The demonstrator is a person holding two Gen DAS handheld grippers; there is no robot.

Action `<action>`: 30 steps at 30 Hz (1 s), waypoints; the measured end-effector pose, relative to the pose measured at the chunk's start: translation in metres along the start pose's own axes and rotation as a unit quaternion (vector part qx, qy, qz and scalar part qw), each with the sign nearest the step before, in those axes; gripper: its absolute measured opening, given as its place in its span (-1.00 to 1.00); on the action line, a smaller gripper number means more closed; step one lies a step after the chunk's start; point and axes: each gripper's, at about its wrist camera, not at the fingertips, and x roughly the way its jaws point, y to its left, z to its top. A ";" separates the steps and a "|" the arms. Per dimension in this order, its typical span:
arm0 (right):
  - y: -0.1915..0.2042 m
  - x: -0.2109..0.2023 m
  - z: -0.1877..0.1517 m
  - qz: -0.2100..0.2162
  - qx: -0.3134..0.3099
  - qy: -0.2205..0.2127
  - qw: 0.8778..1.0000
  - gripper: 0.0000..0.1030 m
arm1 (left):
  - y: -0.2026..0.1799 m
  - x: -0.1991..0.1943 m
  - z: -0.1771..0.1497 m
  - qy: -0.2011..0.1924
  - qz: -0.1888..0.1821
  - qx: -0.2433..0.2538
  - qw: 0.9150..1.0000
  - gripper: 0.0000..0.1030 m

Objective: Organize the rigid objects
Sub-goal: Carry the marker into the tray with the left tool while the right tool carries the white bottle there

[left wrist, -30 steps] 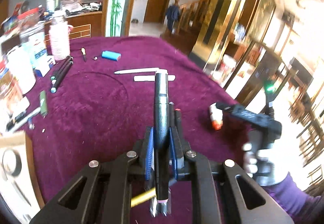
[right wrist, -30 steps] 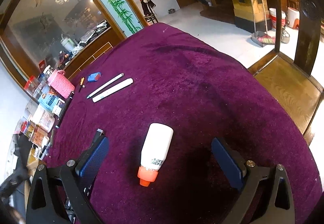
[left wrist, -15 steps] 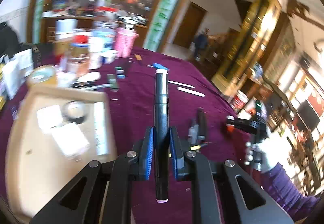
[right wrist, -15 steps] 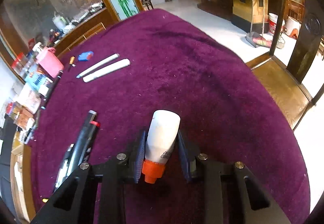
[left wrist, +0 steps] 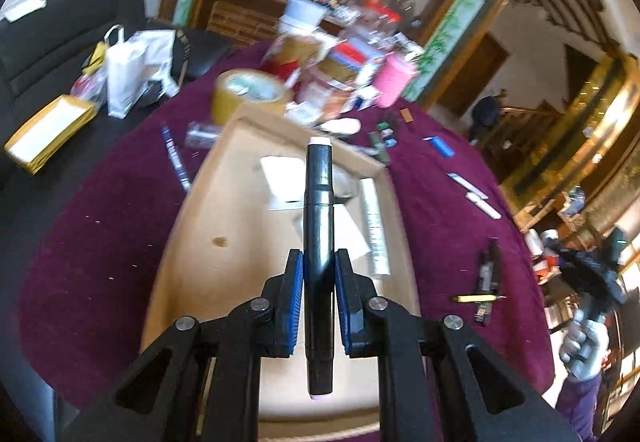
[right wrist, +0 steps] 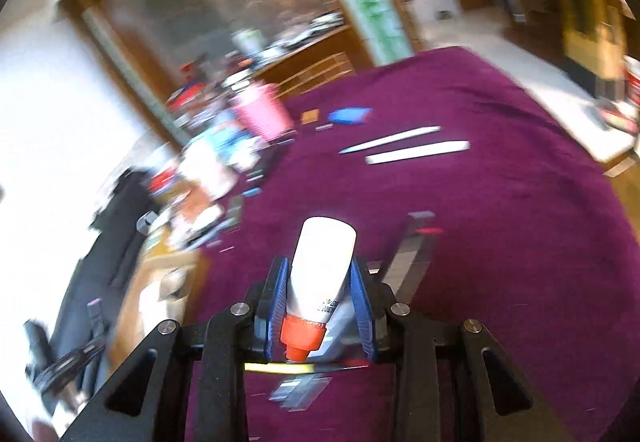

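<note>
Left wrist view: purple cloth table (left wrist: 100, 262), cluttered at its far edge. On it a shallow tan cardboard tray (left wrist: 208, 242) already holding a white tube and pale flat items; judged the collecting place for this sorting job. Left gripper (left wrist: 318, 270) hangs over the tray, blue pads pinching a black marker (left wrist: 318, 210) near its middle, marker pointing forward along the fingers; a mid-body pinch likely keeps it balanced for setting down. Loose pens (left wrist: 488, 274) lie on the cloth right of the tray, unsorted.

Right wrist view: right gripper (right wrist: 320, 294) has just been closing; its pads now press both sides of a white bottle (right wrist: 324, 266), orange cap toward the camera. Two white sticks (right wrist: 416, 152) lie well beyond.

Hard to read: right view heavily smeared, bottle label illegible, far clutter unidentifiable. Tray's near edge is hidden by the gripper frame.
</note>
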 end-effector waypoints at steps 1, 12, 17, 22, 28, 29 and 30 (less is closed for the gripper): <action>0.016 0.006 -0.001 0.016 -0.010 0.009 1.000 -0.35 | 0.003 0.009 0.005 0.015 0.009 -0.007 1.000 -0.71; 0.153 0.090 -0.050 0.129 -0.081 0.133 0.979 -0.34 | 0.020 0.090 0.037 0.120 0.067 -0.031 0.990 -0.71; 0.188 0.120 -0.075 0.135 -0.111 0.174 0.969 -0.34 | 0.020 0.110 0.057 0.121 0.088 -0.025 0.988 -0.62; 0.213 0.146 -0.095 0.154 -0.138 0.222 0.953 -0.34 | 0.020 0.080 0.057 0.085 0.033 -0.041 0.995 -0.20; 0.249 0.171 -0.122 0.175 -0.191 0.273 0.926 -0.33 | 0.028 0.004 0.043 -0.001 0.008 -0.036 0.999 0.25; 0.253 0.176 -0.125 0.176 -0.192 0.278 0.925 -0.33 | 0.032 -0.005 0.041 -0.010 0.005 -0.040 0.999 0.25; 0.257 0.182 -0.125 0.180 -0.191 0.280 0.923 -0.33 | 0.035 -0.015 0.039 -0.020 0.003 -0.044 0.999 0.25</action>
